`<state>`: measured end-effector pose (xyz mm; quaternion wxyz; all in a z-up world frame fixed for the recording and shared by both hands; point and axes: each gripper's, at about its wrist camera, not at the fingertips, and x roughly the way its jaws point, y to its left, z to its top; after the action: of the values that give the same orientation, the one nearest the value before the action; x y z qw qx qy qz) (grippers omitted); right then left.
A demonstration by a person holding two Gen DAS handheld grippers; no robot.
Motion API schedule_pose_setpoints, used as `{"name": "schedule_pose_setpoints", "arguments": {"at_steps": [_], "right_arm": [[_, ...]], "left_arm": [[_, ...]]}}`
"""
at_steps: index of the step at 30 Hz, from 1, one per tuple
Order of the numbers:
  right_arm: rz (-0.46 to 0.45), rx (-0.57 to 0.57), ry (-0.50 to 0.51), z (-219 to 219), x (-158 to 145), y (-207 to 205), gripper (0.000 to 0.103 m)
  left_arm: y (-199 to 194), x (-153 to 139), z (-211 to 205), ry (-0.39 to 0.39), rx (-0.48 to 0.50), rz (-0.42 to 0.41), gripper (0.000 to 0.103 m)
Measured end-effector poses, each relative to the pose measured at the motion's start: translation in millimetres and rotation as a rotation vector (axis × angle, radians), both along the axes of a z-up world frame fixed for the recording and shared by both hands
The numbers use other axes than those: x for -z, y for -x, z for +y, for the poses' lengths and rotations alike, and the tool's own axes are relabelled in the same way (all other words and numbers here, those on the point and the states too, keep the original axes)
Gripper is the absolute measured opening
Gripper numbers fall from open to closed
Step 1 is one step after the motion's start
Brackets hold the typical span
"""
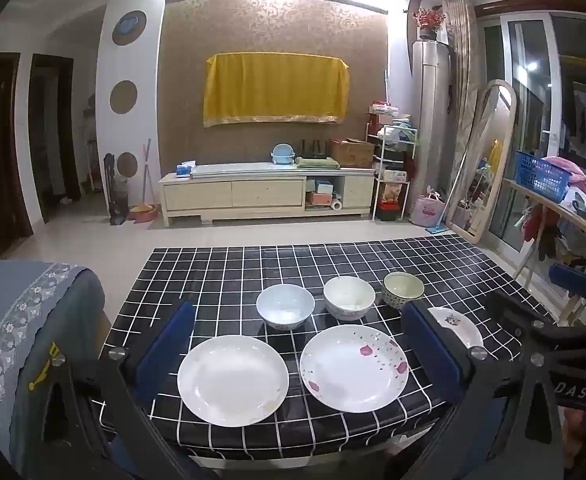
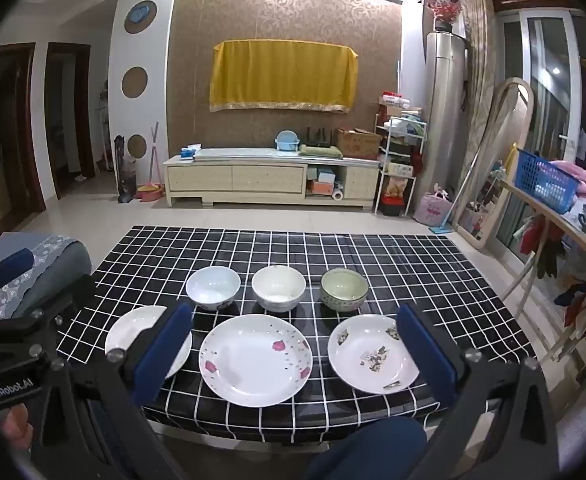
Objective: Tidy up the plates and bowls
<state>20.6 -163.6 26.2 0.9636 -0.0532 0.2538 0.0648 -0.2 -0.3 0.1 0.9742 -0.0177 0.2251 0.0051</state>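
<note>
From the left wrist, the left gripper [image 1: 299, 350] is held with jaws apart and empty above the desk [image 1: 221, 276]. The plain plate [image 1: 233, 380] and pink-flowered plate [image 1: 353, 367] lie side by side, untouched, so nothing seems stacked yet.

From the right wrist, the right gripper [image 2: 293, 354] is likewise spread and empty. Three bowls [image 2: 279, 288] stand behind the plates. A rim grasp is probably called for next. A tiled-floor living room is seen beyond.
</note>
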Motion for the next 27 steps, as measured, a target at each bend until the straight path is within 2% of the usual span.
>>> {"name": "schedule_pose_setpoints", "arguments": {"at_steps": [27], "right_arm": [[0.001, -0.008, -0.008, 0.2, -2.9, 4.9, 0.103]], "left_arm": [[1.6, -0.9, 0.6, 0.010, 0.009, 0.005, 0.102]]}}
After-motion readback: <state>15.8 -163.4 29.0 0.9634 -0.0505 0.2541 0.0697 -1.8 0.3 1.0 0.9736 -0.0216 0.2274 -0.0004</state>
